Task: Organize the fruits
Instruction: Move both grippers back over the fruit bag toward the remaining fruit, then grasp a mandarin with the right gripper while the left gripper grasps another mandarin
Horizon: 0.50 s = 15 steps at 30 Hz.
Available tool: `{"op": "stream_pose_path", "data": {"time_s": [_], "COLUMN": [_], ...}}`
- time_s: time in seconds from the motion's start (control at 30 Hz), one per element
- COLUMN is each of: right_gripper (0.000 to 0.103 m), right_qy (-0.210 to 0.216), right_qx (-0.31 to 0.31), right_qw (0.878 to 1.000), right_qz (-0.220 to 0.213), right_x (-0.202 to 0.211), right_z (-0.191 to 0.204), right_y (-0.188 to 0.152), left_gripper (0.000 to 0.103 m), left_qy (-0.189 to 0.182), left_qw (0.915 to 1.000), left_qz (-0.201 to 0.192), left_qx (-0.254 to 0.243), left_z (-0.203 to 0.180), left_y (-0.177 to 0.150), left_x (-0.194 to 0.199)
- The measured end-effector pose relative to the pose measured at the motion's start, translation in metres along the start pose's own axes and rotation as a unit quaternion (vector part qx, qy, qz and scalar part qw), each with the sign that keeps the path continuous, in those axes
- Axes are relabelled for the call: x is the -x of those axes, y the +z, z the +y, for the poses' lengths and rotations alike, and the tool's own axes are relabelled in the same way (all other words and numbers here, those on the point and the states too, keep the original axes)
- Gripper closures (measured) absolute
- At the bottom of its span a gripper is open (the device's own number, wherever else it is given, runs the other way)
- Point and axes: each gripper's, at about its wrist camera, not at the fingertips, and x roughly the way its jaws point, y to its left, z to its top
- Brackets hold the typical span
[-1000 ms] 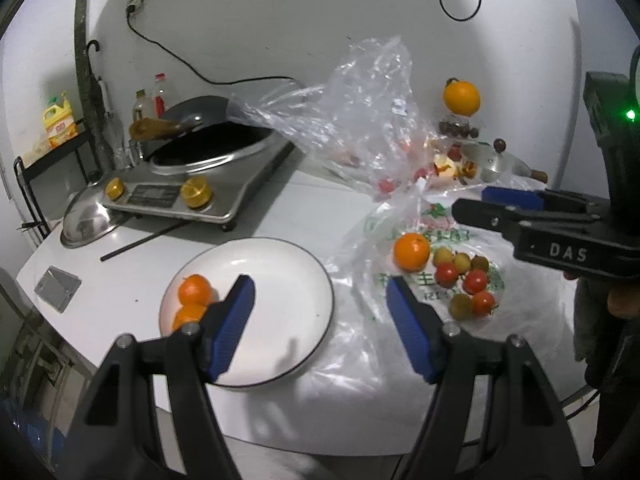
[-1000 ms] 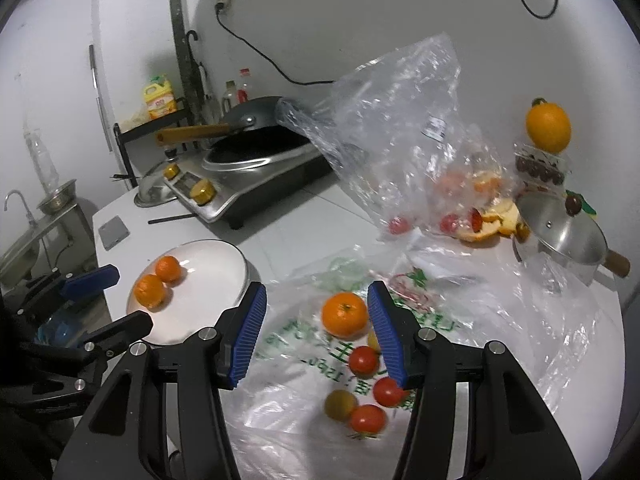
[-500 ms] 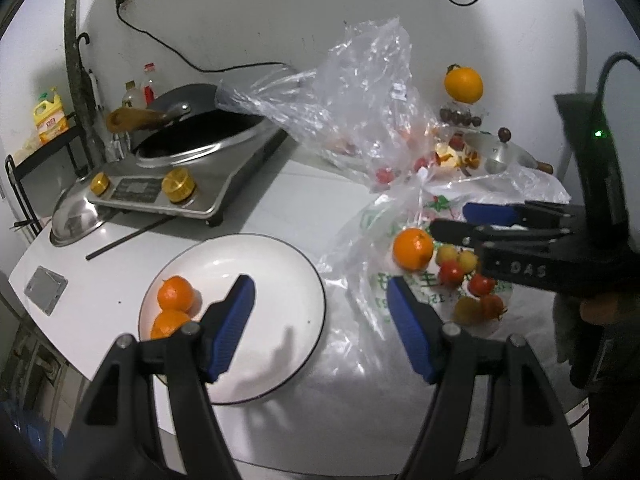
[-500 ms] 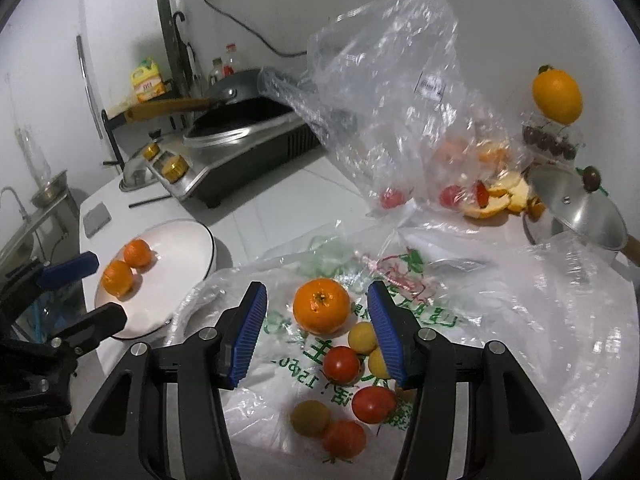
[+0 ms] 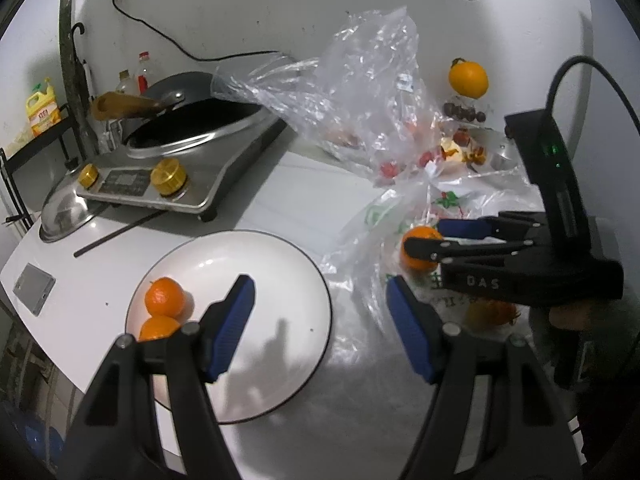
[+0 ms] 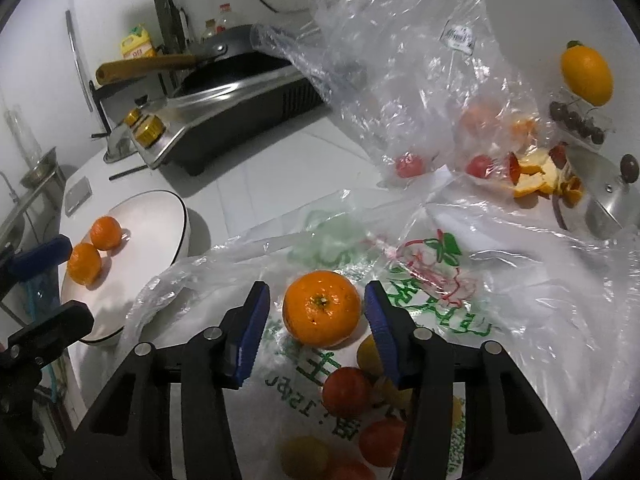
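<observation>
Here, one orange (image 6: 321, 309) sits on a flat printed plastic bag (image 6: 440, 280) on the white worktop (image 6: 280, 184), right between the two blue-padded fingers (image 6: 251, 332) of the right gripper (image 6: 318, 330). Those fingers stand spread on either side of the fruit, with a visible gap on each side, so they are not clamping it. Just below the orange on the same bag lie several small round fruits, red ones (image 6: 346, 392) and yellow ones (image 6: 370, 356); at least three red and three yellow show, though the gripper hides part of the cluster.

To the left, a white plate (image 5: 280, 280) with a dark rim carries two more oranges (image 5: 164, 297), touching each other near its left edge. The left gripper (image 5: 320, 322) hangs above the plate's right side with its fingers wide apart and nothing between them.

Behind the printed bag stands one crumpled clear bag (image 6: 400, 60) with a few red fruits and orange peel inside or beside it. Farther back on the right, one orange (image 6: 587, 76) perches on a clear box of dark fruits (image 6: 576, 124), next to a steel pot lid (image 6: 608, 196). At the back left sits a cooker (image 5: 160, 176) with two gold knobs, carrying a dark wok (image 5: 192, 120) with a wooden handle.
</observation>
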Motion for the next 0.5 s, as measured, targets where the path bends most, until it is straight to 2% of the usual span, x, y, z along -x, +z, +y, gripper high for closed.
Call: {"op": "stream_pose_path", "data": {"time_s": [0.3,0.5], "right_gripper": [0.055,0.056], "right_qy": [-0.012,-0.001], "right_qx": [0.006,0.012], "right_qw": [1.000,1.000], "right_qz": [0.022,0.001], "right_x": [-0.017,-0.003], "right_z": [0.003,0.005], "right_y": [-0.003,-0.002], "left_gripper": [0.033,0.033], "left_qy": [0.002,0.002], "left_qw": [1.0000,1.0000], "left_qz": [0.001,-0.003], "left_qx": [0.008,0.004], "left_z": [0.005,0.002], "left_y": [-0.001,-0.001], "left_x": [0.000,0.005]}}
